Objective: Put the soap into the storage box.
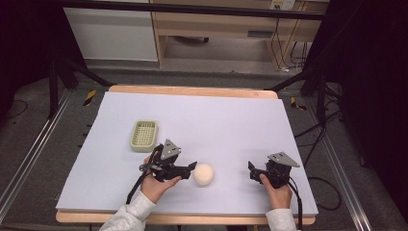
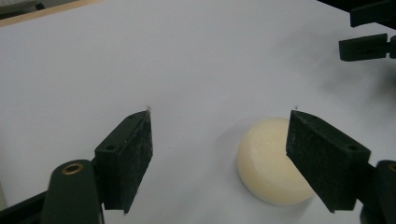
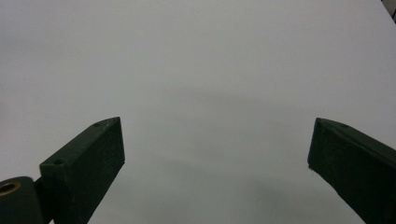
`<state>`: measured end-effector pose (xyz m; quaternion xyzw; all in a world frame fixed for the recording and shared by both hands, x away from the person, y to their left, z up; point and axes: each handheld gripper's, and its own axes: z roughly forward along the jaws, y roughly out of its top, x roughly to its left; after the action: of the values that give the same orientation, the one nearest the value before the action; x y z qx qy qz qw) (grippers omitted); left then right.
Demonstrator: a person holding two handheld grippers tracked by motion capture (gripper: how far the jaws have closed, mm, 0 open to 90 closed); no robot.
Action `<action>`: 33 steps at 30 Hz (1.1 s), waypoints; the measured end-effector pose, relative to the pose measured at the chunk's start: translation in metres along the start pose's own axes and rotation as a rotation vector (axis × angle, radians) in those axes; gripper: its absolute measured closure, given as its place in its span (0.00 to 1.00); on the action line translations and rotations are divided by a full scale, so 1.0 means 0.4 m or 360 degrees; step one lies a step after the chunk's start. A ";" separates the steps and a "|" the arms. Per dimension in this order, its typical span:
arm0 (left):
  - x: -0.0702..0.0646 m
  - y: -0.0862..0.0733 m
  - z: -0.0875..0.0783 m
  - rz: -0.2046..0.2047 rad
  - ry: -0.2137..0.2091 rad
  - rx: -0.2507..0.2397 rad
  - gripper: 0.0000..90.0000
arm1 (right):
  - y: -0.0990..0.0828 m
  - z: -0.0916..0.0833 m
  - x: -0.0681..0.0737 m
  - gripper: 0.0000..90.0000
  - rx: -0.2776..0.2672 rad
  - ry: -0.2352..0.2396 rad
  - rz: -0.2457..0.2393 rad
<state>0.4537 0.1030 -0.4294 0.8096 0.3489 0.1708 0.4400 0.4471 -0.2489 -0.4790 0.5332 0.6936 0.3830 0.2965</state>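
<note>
A cream round puck [image 1: 203,174] lies on the pale table cover near the front, seen close up as a thick disc [image 2: 271,163] in the left gripper view. My left gripper [image 1: 193,168] [image 2: 222,123] is just left of it and points toward it, jaws open. The puck sits between the jaws, near the right-hand pad [image 2: 322,158] and well apart from the other pad. My right gripper [image 1: 250,169] [image 3: 215,135] rests farther right on the cover, open, with nothing between its jaws. Its black jaws [image 2: 366,46] also appear far off in the left gripper view.
A pale green slotted tray [image 1: 144,134] stands on the cover behind and left of my left hand. The lavender cover [image 1: 216,120] lies on a wooden table. Black frame legs and cables stand on the floor to both sides.
</note>
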 end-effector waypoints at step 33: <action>-0.074 -0.002 0.079 0.0098 -0.0080 0.0186 0.18 | 0.000 -0.005 -0.002 0.05 -0.0006 0.0013 0.0001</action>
<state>0.4514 0.0632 -0.4467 0.8484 0.3221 0.1431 0.3950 0.4456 -0.2501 -0.4780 0.5314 0.6940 0.3865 0.2943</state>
